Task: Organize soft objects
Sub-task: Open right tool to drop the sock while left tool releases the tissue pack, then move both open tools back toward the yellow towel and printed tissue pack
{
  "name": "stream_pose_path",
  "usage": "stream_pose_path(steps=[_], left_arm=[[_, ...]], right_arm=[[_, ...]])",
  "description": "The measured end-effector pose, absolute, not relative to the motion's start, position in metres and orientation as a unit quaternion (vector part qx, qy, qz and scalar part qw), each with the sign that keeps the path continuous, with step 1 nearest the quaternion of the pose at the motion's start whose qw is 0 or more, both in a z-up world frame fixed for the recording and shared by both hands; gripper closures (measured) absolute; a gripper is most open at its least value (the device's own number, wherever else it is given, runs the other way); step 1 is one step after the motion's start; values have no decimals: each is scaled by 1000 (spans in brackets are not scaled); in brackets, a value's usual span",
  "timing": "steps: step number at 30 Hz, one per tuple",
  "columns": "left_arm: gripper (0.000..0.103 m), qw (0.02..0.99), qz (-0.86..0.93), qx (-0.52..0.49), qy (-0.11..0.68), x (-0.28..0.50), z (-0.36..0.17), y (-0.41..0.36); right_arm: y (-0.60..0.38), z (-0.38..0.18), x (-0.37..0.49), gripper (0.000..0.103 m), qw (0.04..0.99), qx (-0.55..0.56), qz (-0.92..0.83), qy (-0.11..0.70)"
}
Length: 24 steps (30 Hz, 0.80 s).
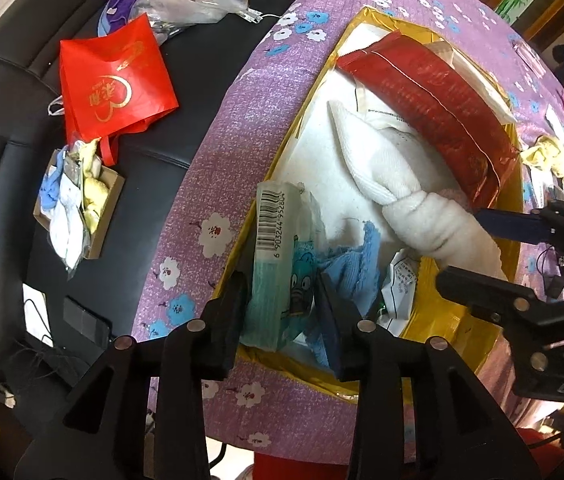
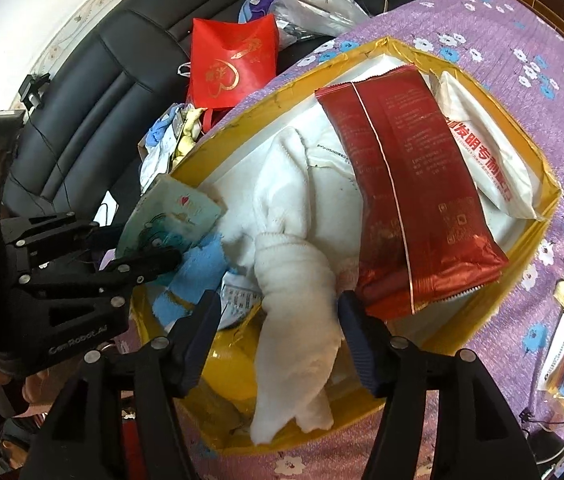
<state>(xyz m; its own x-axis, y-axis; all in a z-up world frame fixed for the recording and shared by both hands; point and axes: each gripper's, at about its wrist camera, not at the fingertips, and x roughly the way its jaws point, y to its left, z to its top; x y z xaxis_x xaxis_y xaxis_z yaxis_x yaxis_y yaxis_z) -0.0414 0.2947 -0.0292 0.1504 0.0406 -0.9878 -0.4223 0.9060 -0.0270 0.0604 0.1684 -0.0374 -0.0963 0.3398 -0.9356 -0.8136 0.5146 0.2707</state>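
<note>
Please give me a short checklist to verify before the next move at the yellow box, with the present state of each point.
1. Left gripper open around teal tissue pack: ok.
2. Right gripper open, white towel between its jaws, not pinched: ok.
3. Tissue pack fully inside yellow box: cannot tell.
4. Towel end hangs over the box's near edge: not ok.
5. Red packet resting in box: ok.

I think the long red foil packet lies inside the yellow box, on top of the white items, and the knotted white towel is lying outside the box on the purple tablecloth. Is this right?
Not quite. The knotted white towel lies inside the yellow box, not on the purple tablecloth; the right wrist view shows it. The red foil packet does lie in the box on the white items.
</note>
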Motion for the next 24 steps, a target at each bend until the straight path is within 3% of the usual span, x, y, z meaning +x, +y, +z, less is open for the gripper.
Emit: stream_pose_path(steps=[10,13,24], left_arm=[[67,748,174,-141,624,-50,-13,289],[53,750,180,-140,621,-51,-8,287],[53,754,188,-134,615,-55,4,270]], right_arm=[[149,-20,53,31,647,-207,457,575],[144,-16,50,30,645,-211,458,574],[118,-6,46,25,651,-217,457,566]])
